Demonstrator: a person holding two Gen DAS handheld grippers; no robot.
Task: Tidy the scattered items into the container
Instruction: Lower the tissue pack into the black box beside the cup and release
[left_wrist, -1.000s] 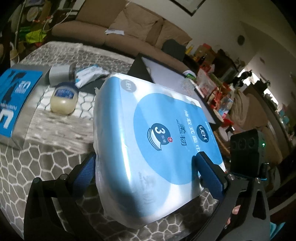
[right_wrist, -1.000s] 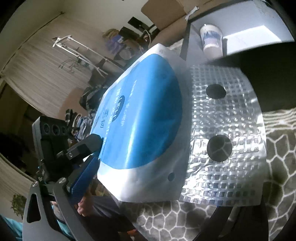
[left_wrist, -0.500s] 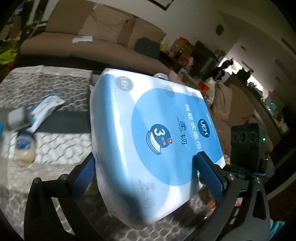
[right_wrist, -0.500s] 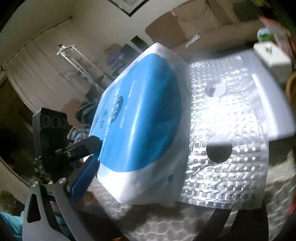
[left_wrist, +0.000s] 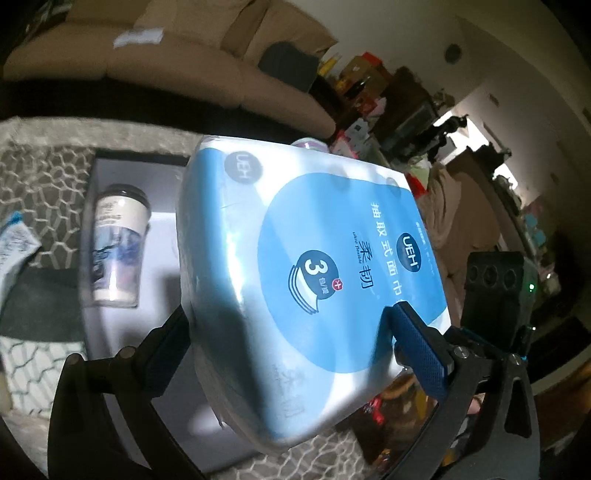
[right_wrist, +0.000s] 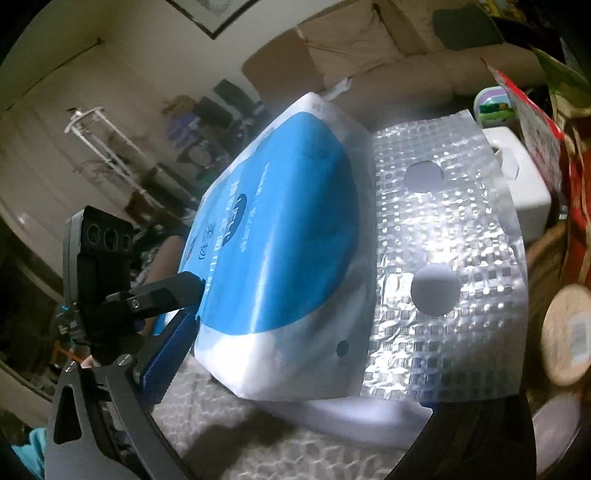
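A big blue-and-white tissue pack (left_wrist: 314, 266) fills both views. My left gripper (left_wrist: 288, 343) is shut on its near end, one blue pad on each side. My right gripper (right_wrist: 295, 369) is shut on the other end (right_wrist: 280, 251), by the silvery handle flap (right_wrist: 443, 258); its right finger is mostly hidden under the pack. The pack hangs in the air, tilted, over a grey open box (left_wrist: 155, 236). A paper cup (left_wrist: 118, 247) lies on its side in that box.
A blue-and-white pouch (left_wrist: 14, 243) lies left of the box on the grey hexagon-patterned cloth (left_wrist: 44, 173). A white box (right_wrist: 524, 184) and a round tub (right_wrist: 569, 332) sit at the right. A sofa (left_wrist: 184, 55) stands behind.
Both grippers carried the tissue pack sideways across the table; the jar and blue book left the view, and the grey box with the cup now lies under the pack.
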